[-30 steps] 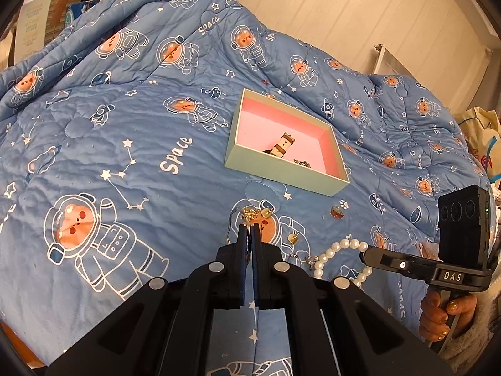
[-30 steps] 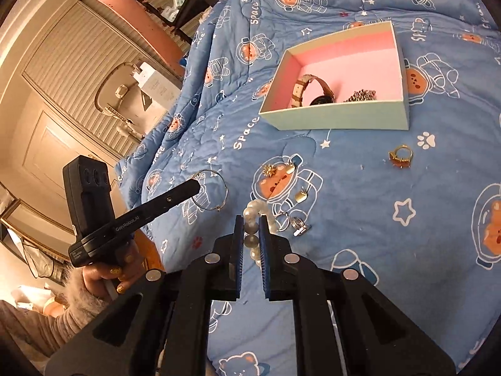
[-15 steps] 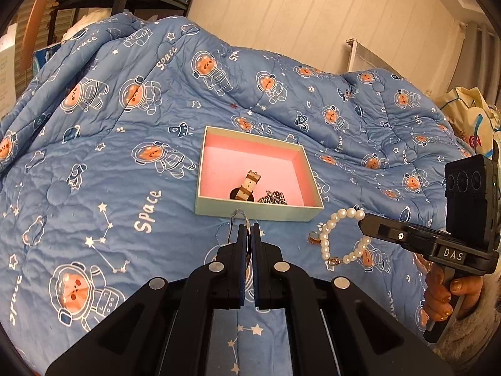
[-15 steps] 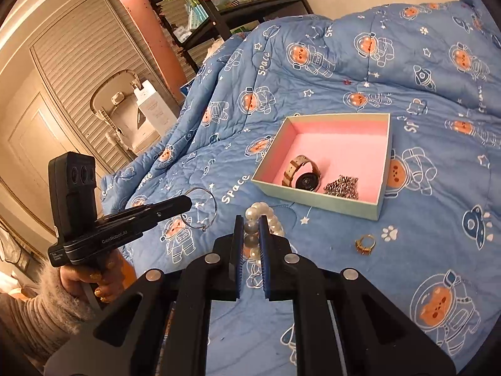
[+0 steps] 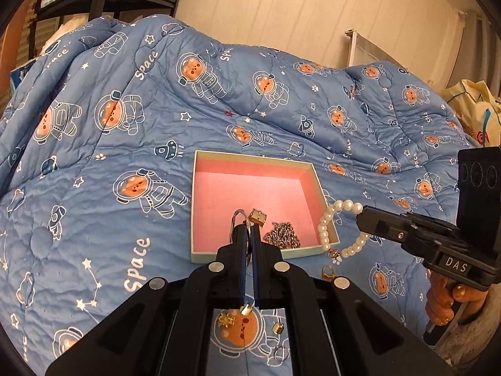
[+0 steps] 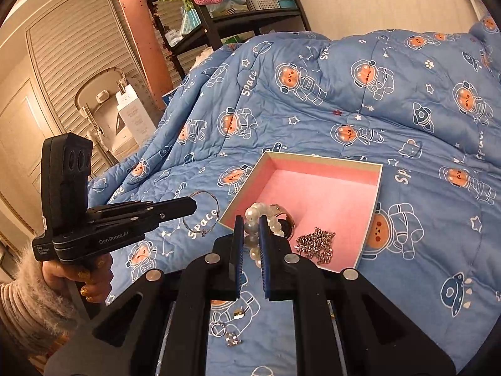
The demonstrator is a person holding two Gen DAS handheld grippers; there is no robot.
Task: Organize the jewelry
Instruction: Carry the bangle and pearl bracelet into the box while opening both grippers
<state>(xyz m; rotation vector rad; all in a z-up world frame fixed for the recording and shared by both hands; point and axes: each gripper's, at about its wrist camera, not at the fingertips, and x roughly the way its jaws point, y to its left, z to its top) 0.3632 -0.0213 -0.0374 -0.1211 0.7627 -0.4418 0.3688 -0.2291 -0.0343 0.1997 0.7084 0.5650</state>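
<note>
A pale box with a pink lining (image 5: 250, 185) (image 6: 325, 194) lies on the blue space-print quilt. It holds a watch (image 6: 286, 219) and a silver chain (image 5: 281, 236) (image 6: 316, 241). My left gripper (image 5: 247, 230) is shut on a thin silver bangle (image 6: 203, 214), held in the air near the box's front edge. My right gripper (image 6: 250, 224) is shut on a white pearl bracelet (image 5: 332, 225), held at the box's near right corner. Small gold charms (image 5: 227, 319) and rings (image 6: 230, 336) lie on the quilt below both grippers.
A gold ring (image 5: 327, 272) lies on the quilt just in front of the box. A black shelf with baskets (image 6: 238, 0) stands behind the bed. A yellow bag (image 5: 476, 116) sits at the far right.
Both grippers have lifted off the quilt, carrying the bangle and the pearl bracelet up and forward to the box. The box now sits much closer in both views.
</note>
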